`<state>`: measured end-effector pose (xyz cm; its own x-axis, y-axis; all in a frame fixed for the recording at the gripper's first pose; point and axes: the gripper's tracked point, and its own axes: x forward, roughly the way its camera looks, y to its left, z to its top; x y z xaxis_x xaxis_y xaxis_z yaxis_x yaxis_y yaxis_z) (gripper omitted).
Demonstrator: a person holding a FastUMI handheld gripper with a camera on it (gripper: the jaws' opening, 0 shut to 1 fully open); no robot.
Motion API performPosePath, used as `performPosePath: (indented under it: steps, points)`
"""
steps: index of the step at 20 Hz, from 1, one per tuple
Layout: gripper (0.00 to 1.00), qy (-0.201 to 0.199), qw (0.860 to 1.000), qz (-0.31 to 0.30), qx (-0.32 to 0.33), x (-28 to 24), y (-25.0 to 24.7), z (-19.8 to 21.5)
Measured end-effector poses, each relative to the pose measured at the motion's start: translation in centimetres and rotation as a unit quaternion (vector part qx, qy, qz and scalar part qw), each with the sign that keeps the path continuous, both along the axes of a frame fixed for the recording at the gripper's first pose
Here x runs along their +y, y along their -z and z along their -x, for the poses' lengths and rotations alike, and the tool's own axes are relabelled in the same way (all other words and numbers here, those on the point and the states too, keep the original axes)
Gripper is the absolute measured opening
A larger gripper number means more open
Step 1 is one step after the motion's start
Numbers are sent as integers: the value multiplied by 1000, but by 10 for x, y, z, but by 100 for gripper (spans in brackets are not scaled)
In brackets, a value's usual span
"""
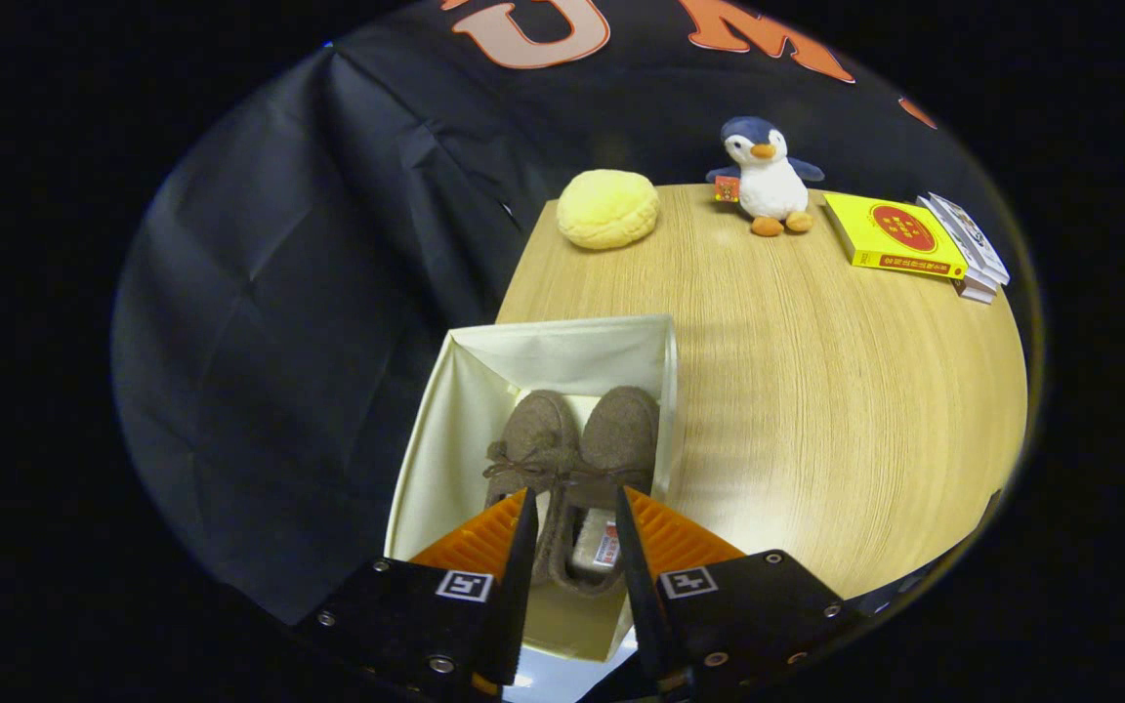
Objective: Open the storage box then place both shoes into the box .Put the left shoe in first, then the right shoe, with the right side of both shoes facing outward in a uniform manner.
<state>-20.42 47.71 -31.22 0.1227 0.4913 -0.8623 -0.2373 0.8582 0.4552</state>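
Already both shoes lie inside the storage box (445, 430), an open cream fabric box standing at the table's (816, 391) edge nearest the fingers. Left shoe (531, 434) and right shoe (621, 430) are brown, fuzzy, with small bows, side by side and touching, toes pointing away from the gripper (570, 508). The right shoe's opening shows a pale lining and a small label inside. The fingers stand apart over the box, one on each side of the right shoe's heel; whether they press on it I cannot tell. Nothing looks lifted.

Beyond the box, on the table's far side, a round yellow plush cushion (607, 208) sits closest to the box's line. Further from the box, to the cushion's right, a plush penguin (766, 178) stands upright with a small tag beside its wing. Farthest from the box, a yellow book (895, 234) lies flat atop a short stack of books (975, 256).
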Motion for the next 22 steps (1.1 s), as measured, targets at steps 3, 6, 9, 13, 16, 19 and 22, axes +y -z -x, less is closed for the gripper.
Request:
performPosePath:
  steps: [3,6,9,13,16,19,22]
  points:
    - [63,2,999,-26,-37,-26,-28,-18]
    - [81,13,995,-41,-86,-64,-52,-41]
    - [87,22,988,-51,-143,-106,-74,-66]
    - [96,34,971,-48,-232,-172,-101,-101]
    - [98,56,948,-40,-311,-223,-129,-131]
    - [99,79,917,-33,-390,-269,-167,-156]
    - [98,105,878,-4,-466,-319,-195,-182]
